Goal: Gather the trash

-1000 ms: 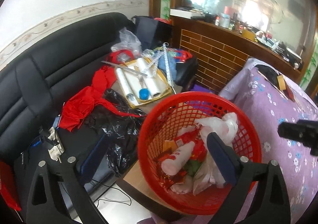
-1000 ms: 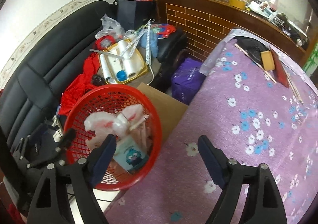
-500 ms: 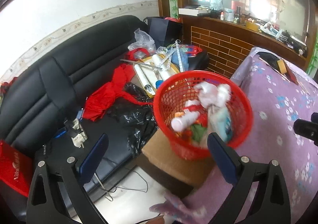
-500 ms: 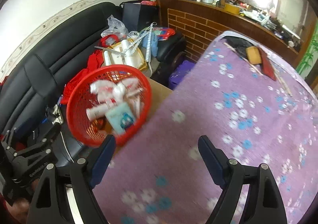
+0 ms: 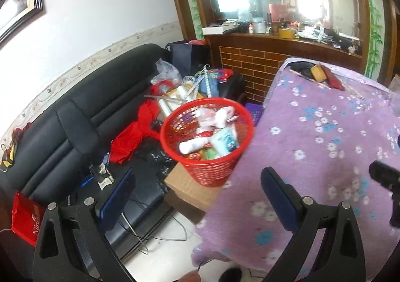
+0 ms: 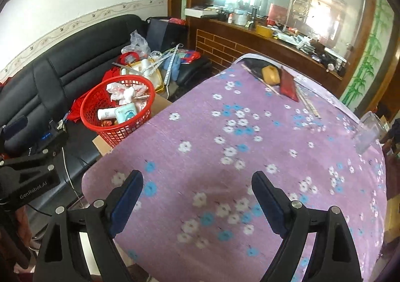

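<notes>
A red mesh basket (image 5: pixel 215 172) stands on a cardboard box (image 5: pixel 190 187) beside the table. It holds a white bottle (image 5: pixel 192 145), a pale blue tissue pack (image 5: pixel 225 139) and crumpled plastic bags (image 5: pixel 215 114). My left gripper (image 5: pixel 197 177) is open and empty, held back from the basket over the table's corner. My right gripper (image 6: pixel 197 178) hangs over the purple flowered tablecloth (image 6: pixel 250 132); its jaws are opening with nothing between them. The basket (image 6: pixel 117 132) lies far to its left.
A black sofa (image 5: pixel 82 112) piled with red cloth, rolls and bags runs along the wall. At the table's far end lie a yellow block (image 6: pixel 271 74), a red flat item and sticks. A clear plastic container (image 6: pixel 367 132) sits at the right edge.
Both grippers have drawn back and up from the basket, which now looks smaller and farther off. The flowered table now fills the right wrist view.
</notes>
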`<state>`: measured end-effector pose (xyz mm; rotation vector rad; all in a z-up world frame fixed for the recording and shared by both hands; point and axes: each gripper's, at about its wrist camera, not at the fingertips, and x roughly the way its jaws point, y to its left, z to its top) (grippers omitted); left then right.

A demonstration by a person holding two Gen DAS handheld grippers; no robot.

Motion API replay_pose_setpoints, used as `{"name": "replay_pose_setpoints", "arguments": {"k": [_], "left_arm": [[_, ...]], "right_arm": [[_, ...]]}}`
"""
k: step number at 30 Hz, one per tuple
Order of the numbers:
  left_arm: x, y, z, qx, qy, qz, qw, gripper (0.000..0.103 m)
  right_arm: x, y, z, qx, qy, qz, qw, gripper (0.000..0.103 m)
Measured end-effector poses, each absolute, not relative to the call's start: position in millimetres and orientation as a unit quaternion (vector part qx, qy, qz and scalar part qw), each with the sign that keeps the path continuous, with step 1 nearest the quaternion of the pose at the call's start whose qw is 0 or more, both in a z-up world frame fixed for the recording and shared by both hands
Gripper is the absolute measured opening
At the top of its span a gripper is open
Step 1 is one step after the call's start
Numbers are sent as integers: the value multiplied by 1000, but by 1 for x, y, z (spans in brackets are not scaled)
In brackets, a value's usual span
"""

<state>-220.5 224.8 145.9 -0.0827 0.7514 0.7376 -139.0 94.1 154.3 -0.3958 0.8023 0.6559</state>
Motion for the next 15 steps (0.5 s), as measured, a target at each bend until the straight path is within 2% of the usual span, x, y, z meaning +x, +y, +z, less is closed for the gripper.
{"name": "replay_pose_setpoints", "arguments": {"k": [7, 15], "left_arm": [[-209, 209, 148, -34, 377, 353, 856, 99], [-203, 200, 156, -17, 362, 352, 863, 99]], "right_arm": [[-141, 61, 171, -175, 363, 299, 865, 92], [-146, 61, 173, -184, 355, 304, 865, 92]]}}
